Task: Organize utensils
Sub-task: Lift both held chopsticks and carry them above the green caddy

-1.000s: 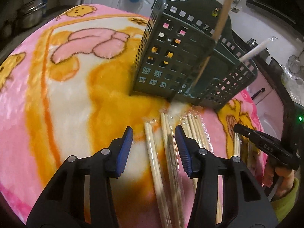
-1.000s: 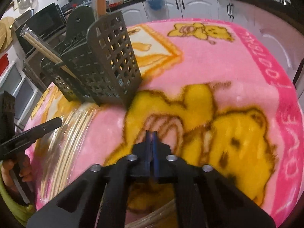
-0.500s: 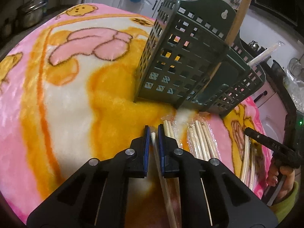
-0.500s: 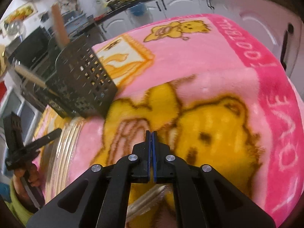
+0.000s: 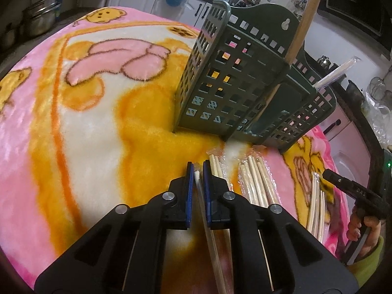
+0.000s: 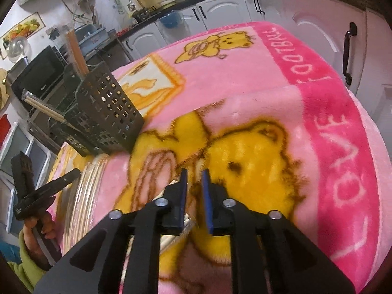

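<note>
**Left tool clamped on a wrapped chopstick pair; right tool parted over the blanket**

In the left wrist view, the left tool sat narrow, its blue pads closed on a wrapped chopstick pair that ran back between the jaws toward the camera. It rested low over the pink and yellow blanket covering the surface. Just right of the pads lay more wrapped chopstick packs, side by side, near the surface's near edge. Beyond them stood the dark green utensil caddy, tilted, with a wooden handle and another wrapped pair sticking up from its compartments. At the far right edge a hand gripped the right tool's handle.

In the right wrist view, the caddy stood at the left. The right tool hovered over the yellow bear print, its jaws having just been opening to a narrow gap with nothing between them. A plastic-wrapped pack lay beneath the left finger.
</note>
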The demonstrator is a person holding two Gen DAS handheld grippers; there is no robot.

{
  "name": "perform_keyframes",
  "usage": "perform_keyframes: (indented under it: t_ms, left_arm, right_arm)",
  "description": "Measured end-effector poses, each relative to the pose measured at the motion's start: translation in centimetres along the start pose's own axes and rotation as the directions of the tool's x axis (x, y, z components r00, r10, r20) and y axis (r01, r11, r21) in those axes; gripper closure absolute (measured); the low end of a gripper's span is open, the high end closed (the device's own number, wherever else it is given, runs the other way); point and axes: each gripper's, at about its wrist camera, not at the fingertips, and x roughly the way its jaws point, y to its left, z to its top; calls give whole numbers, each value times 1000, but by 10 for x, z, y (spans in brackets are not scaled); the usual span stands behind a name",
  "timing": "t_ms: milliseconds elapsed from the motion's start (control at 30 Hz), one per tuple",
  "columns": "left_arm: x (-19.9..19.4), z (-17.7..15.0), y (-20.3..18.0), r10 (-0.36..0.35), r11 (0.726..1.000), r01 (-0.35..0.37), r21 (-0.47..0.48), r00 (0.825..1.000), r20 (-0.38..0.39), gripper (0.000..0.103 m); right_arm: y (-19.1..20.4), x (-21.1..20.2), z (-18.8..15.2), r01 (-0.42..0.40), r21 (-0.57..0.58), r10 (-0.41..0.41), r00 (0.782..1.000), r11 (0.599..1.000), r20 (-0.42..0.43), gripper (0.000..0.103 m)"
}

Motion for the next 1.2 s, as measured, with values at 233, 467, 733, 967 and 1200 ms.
perform_keyframes:
  t_ms: [233,467,733,967,1200]
  left_arm:
    - [-3,0,-4,-1,1000,1,12,1000,13,99]
    - [-5,-1,-6,-11,1000,11,14,1000,13,99]
    - [-6,-1,-6,-20,1000,20,12,1000,14,99]
    - [-10,0,-8,-25,1000,24,13,999,24,99]
    - [-27,6,-20,-43,999,41,36,997,65,99]
  right_arm:
    - [23,3,-1,-23,-64,21,1000,998,-21,74]
    - [18,39,17,5,-117,-17,995,993,-101,63]
    - [18,35,27,-65,-190,42,992,980,-121,102]
    - [29,13,45,-110,-197,101,993,974,-57,102]
    - [53,-22,49,-167,-192,175,984,967,28,102]
